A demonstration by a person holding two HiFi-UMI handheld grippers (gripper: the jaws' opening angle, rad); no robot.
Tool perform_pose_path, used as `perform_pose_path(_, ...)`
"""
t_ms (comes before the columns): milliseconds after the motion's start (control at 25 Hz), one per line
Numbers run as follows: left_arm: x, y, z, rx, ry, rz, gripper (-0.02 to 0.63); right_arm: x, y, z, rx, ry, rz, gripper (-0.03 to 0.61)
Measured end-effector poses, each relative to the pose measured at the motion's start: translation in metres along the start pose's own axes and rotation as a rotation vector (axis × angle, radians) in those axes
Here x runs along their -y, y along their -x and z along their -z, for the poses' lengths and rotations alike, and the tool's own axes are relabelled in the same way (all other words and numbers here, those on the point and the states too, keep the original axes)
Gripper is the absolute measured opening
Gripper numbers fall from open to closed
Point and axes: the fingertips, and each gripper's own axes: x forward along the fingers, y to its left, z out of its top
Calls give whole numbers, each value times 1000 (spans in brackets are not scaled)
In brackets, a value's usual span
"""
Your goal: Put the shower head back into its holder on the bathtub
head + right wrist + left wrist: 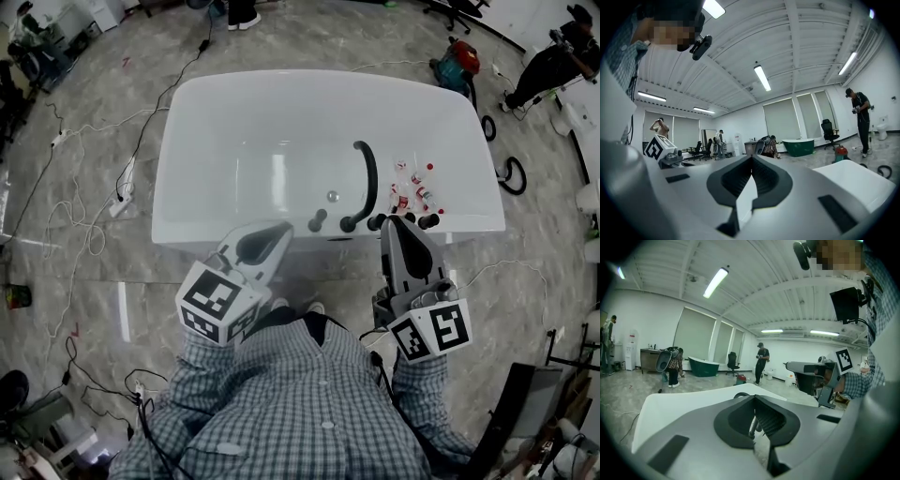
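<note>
Hovering at the near rim of the bathtub (281, 89), the left tongs (284, 227) and right tongs (398, 221) are both pressed together on nothing. The shower head (368, 178), judged to be the black curved wand, lies just ahead and left of the right tongs. Its long axis runs away from them into the basin. The right tongs are nearer, so reaching looks like their job.

Black curved shower head (367, 178) is seen at frame centre, lower end on white bathtub (234, 122) near rim.
</note>
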Motion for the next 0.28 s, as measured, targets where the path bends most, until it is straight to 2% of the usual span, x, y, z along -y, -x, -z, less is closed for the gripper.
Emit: perform_pose_path(280,3,-4,2,-11,-6,21,11,-1,-3,2,-9,-4,0,15)
